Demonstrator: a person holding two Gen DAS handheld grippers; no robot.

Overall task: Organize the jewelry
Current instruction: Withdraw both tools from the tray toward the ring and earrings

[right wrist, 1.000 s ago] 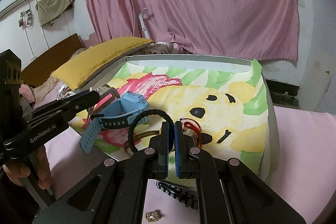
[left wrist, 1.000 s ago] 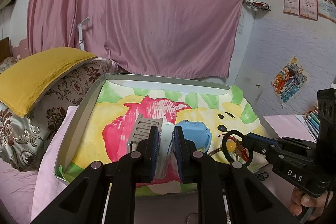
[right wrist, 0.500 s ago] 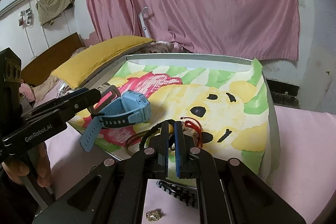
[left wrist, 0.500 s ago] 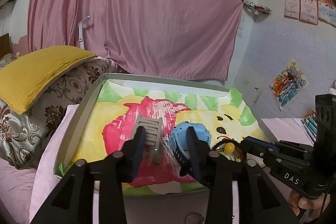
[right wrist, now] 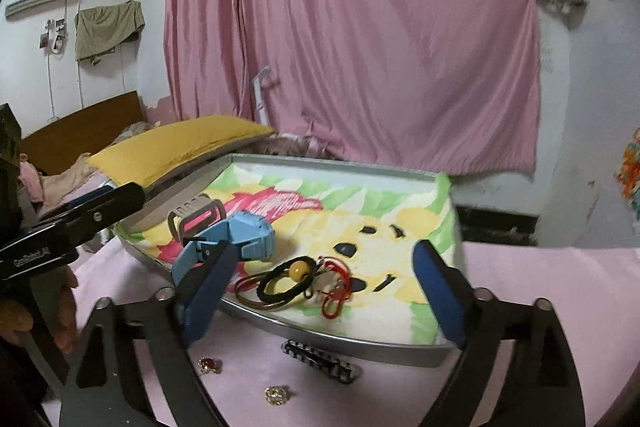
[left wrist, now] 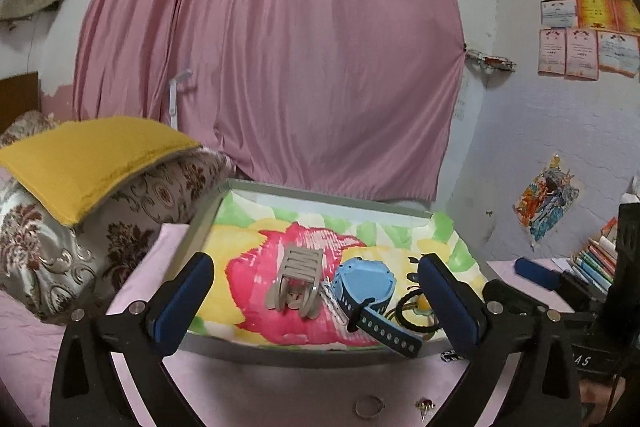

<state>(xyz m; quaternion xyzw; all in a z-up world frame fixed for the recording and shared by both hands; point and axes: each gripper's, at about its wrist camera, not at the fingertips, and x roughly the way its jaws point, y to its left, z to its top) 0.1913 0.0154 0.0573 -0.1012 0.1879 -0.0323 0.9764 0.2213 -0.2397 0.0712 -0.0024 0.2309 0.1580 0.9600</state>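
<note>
A metal tray (left wrist: 280,349) with a colourful painted liner holds a blue watch (left wrist: 366,287), a grey watch (left wrist: 298,277) and a black hair tie with a yellow bead (left wrist: 420,307). My left gripper (left wrist: 316,299) is wide open and empty just before the tray's near edge. In the right wrist view the tray (right wrist: 360,343) holds the blue watch (right wrist: 248,239), the hair tie (right wrist: 292,277) and a red cord bracelet (right wrist: 338,287). My right gripper (right wrist: 326,295) is wide open and empty in front of them.
On the pink cloth before the tray lie a black hair clip (right wrist: 320,361), a red-stone earring (right wrist: 208,365), a gold ring (right wrist: 276,395) and a silver ring (left wrist: 370,407). A yellow pillow (left wrist: 80,159) lies left. Books (left wrist: 596,263) stand right.
My left gripper opened and let the blue watch down on the tray. My right gripper opened and let the black hair tie down beside it. Both grippers drew back from the tray.
</note>
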